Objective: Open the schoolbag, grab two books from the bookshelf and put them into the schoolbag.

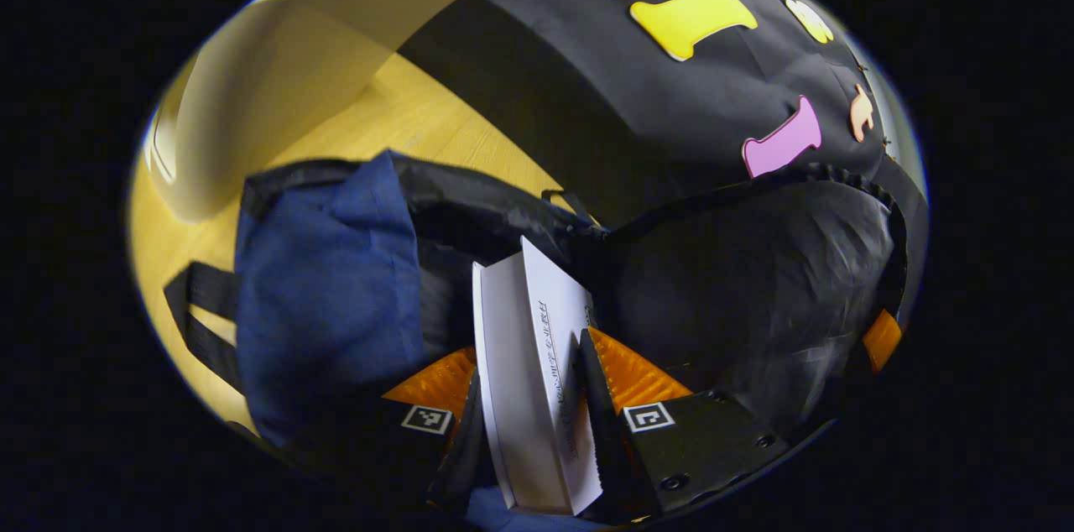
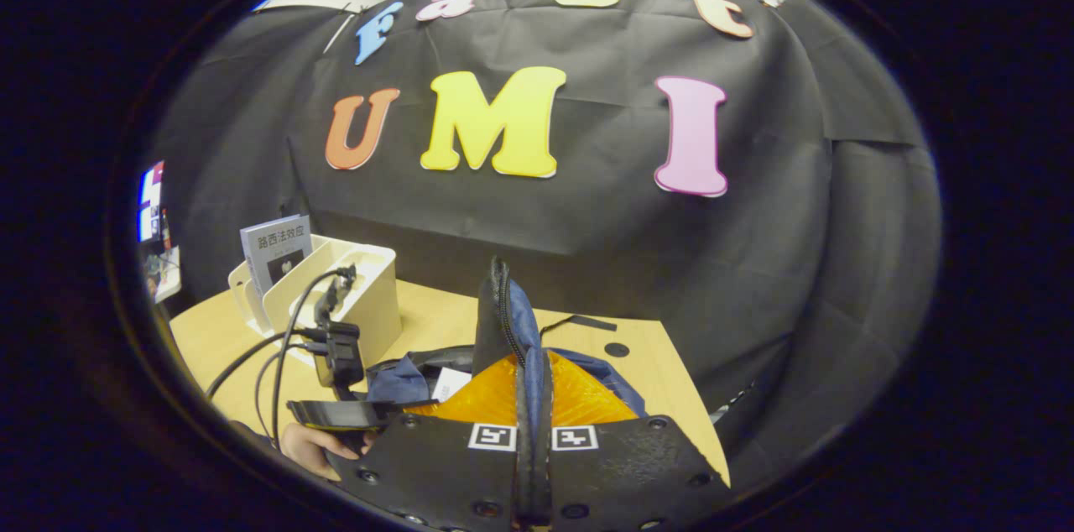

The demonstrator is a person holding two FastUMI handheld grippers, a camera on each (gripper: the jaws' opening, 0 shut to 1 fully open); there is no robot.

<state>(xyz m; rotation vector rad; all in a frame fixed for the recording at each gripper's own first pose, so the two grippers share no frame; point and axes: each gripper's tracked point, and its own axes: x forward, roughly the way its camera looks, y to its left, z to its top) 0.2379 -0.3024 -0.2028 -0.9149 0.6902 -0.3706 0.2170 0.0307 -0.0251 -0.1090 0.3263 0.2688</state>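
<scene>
My left gripper (image 1: 530, 352) is shut on a white book (image 1: 516, 406), held spine-up and tilted into the mouth of the schoolbag (image 1: 327, 305). The bag is blue outside with a black lining (image 1: 738, 289) and lies open on the table. In the right gripper view, my right gripper (image 2: 533, 372) is shut on the bag's zippered flap (image 2: 503, 314) and holds it upright. That view also has the left gripper (image 2: 336, 364) with its cables, low at the left, and the book's white corner (image 2: 453, 383) beside it. A grey book (image 2: 277, 251) stands in the cream bookshelf (image 2: 369, 297).
The cream bookshelf (image 1: 277, 96) rises just beyond the bag on the wooden table (image 1: 403, 121). A hand (image 2: 306, 444) holds the left gripper. The table's right edge (image 2: 696, 423) runs close to the bag. A bag strap (image 1: 197, 305) lies on the wood.
</scene>
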